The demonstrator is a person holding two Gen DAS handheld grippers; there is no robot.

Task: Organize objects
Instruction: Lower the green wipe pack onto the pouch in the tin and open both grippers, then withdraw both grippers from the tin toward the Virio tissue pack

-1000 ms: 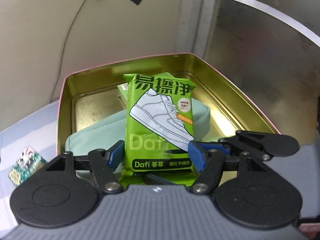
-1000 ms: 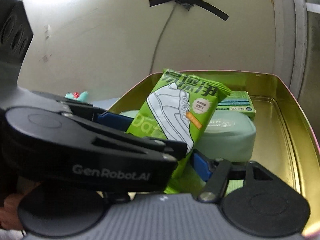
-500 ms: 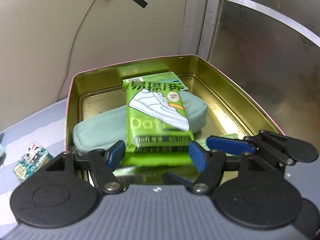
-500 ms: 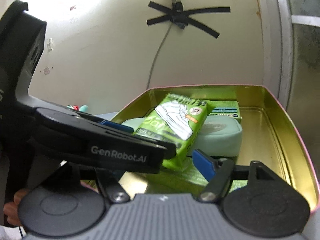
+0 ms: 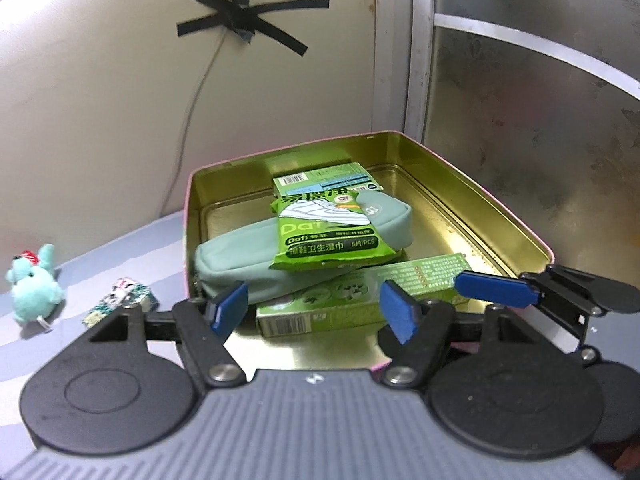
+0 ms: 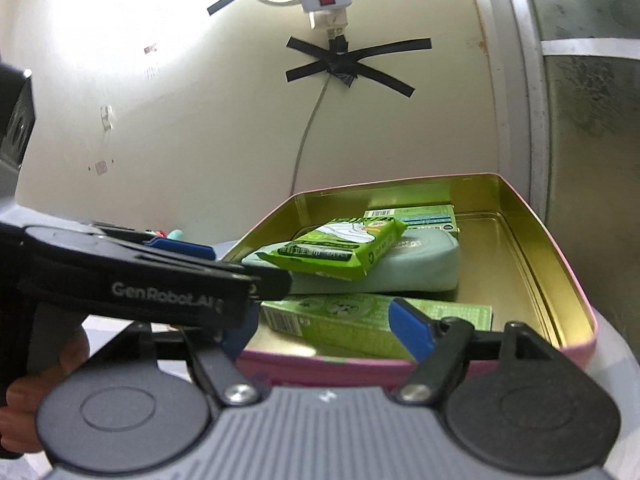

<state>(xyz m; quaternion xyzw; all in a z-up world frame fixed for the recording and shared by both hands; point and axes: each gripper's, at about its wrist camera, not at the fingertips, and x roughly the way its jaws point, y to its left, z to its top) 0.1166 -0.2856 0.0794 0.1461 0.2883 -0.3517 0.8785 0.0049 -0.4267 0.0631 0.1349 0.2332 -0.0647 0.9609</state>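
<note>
Lying flat across the mint pouch [image 5: 256, 258] inside the gold tin [image 5: 496, 216], the green wipes packet [image 5: 328, 240] looks light, soft and crinkly-slick; I'd pinch it across its short sealed end rather than its slippery face. Both the left gripper [image 5: 316, 308] and right gripper [image 6: 324, 320] have just been opening, fingers [image 5: 230, 306] spread wide with nothing between them, short of the tin.

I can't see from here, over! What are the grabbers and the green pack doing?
Left gripper, right gripper: jaws just opened, empty. Green wipes pack lies on mint pouch inside tin. Nothing blocking.
</note>
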